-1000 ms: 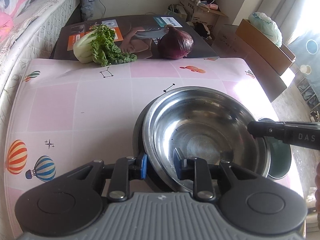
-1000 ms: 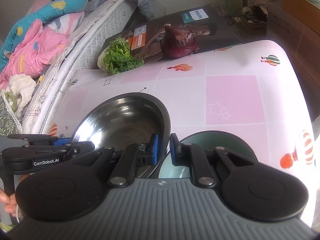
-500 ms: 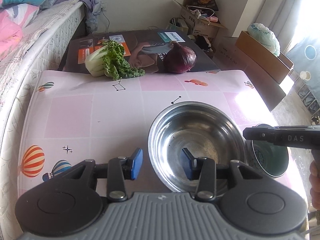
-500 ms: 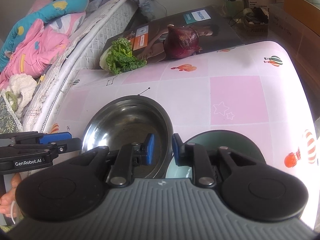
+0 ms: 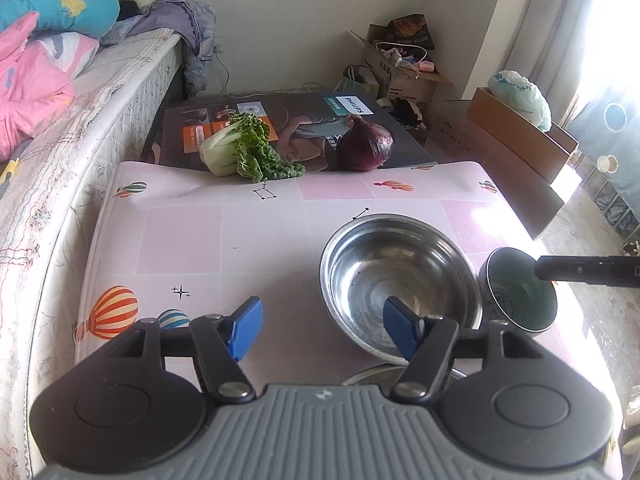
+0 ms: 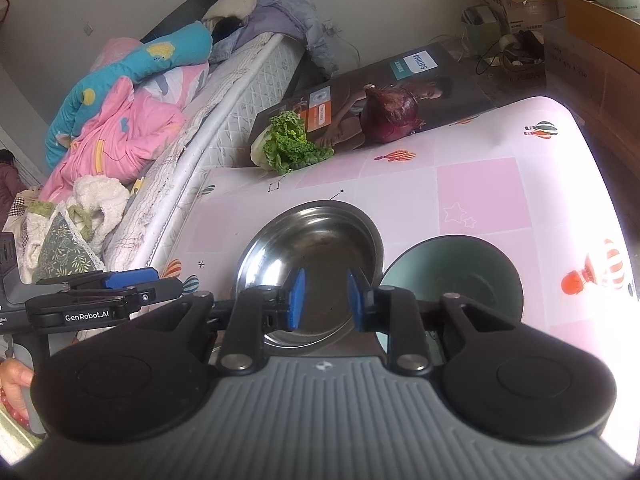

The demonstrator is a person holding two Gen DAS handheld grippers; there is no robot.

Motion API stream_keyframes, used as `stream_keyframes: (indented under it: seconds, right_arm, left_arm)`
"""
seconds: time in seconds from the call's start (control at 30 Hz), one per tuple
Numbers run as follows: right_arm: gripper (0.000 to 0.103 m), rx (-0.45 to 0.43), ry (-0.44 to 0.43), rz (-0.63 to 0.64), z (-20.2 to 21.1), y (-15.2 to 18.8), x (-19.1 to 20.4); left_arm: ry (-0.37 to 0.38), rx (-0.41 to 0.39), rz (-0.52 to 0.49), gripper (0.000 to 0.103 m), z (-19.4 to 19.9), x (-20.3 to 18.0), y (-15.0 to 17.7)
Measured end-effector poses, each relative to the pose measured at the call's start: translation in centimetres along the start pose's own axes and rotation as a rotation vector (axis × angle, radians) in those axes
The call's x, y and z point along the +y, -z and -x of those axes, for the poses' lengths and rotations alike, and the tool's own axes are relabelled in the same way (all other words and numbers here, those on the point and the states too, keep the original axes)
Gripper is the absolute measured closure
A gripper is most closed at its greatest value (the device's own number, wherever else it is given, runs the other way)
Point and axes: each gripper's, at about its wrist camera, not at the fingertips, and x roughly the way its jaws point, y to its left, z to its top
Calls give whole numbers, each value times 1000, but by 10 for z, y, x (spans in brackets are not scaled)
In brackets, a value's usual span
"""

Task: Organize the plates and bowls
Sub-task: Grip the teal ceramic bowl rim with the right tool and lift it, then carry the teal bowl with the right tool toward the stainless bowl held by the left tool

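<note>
A steel bowl (image 5: 400, 276) sits on the pink table (image 5: 180, 240), right of centre; it also shows in the right wrist view (image 6: 312, 248). A dark green bowl (image 5: 520, 292) stands just to its right, and in the right wrist view (image 6: 456, 276). My left gripper (image 5: 322, 330) is open wide and empty, above the table at the steel bowl's near left rim. My right gripper (image 6: 324, 300) is open and empty, raised over the steel bowl's near rim, with the green bowl to its right. A metal rim (image 5: 372, 374) shows under the left gripper.
A leafy cabbage (image 5: 244, 148) and a red onion (image 5: 366, 146) lie on a printed box (image 5: 304, 128) at the table's far edge. A mattress with bedding (image 5: 60, 128) runs along the left. Cardboard boxes (image 5: 516, 132) stand on the floor at the right.
My left gripper let go of the steel bowl's rim, opened wide and pulled back and up. My right gripper opened from the bowl rims and rose. The steel bowl now rests on the table.
</note>
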Motion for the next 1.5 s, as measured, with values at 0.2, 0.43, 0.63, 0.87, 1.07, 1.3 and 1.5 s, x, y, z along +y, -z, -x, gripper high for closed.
stream_keyframes:
  seconds: [0.2,0.43,0.63,0.87,1.07,1.3,1.5]
  right_arm:
    - [79,4,-11,6,19,18,7]
    - [79,13,-24,-6,33,35,7]
    - [78,4,-26,-19,49,45,3]
    - [78,-37,17,-57,69,48,-21]
    - [78,-58,79,-121,79,51,-62]
    - [77,-29,94,-185,67,47,-107]
    - [77,28,83,-201,36,35,-128]
  left_arm:
    - [13,6,-3,30,14,0,9]
    - [29,9,-41,30,21,-15,18]
    - [54,20,-76,30,19,-33,22]
    - [118,30,-102,30,11,-62,20]
    - [186,66,-143,33,-9,-101,12]
    - [236,156,-133,51,-45,-141,2]
    - [236,228,-106,76,-74,-160,-3]
